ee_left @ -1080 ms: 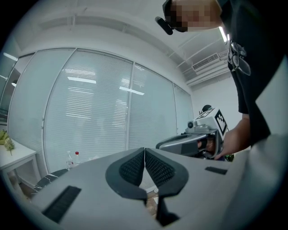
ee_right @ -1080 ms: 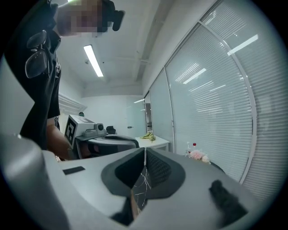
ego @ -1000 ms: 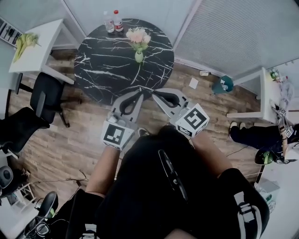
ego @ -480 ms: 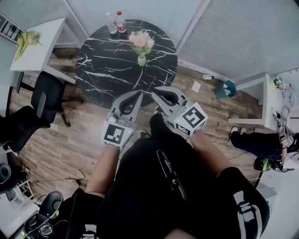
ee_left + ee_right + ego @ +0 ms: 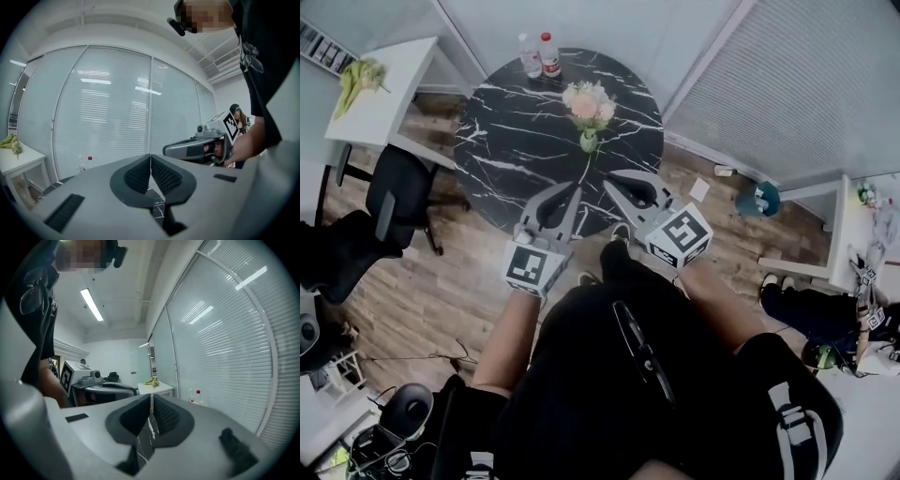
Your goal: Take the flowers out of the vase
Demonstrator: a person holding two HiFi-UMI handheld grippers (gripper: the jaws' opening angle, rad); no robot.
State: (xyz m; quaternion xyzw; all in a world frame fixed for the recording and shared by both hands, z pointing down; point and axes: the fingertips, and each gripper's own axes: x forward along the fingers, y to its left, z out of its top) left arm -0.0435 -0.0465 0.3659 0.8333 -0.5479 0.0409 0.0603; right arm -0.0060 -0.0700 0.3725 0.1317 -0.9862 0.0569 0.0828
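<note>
The left gripper (image 5: pixel 150 158) and the right gripper (image 5: pixel 151 398) are each held with jaws pressed together on nothing, side by side at the near edge of the round black marble table (image 5: pixel 506 141), which is judged to be an approach. The pale pink flowers (image 5: pixel 589 101) are kept upright in the small green vase (image 5: pixel 589 142) near the table's middle, apart from both grippers. Two clear plastic bottles (image 5: pixel 540 54) are stood at its far edge.
</note>
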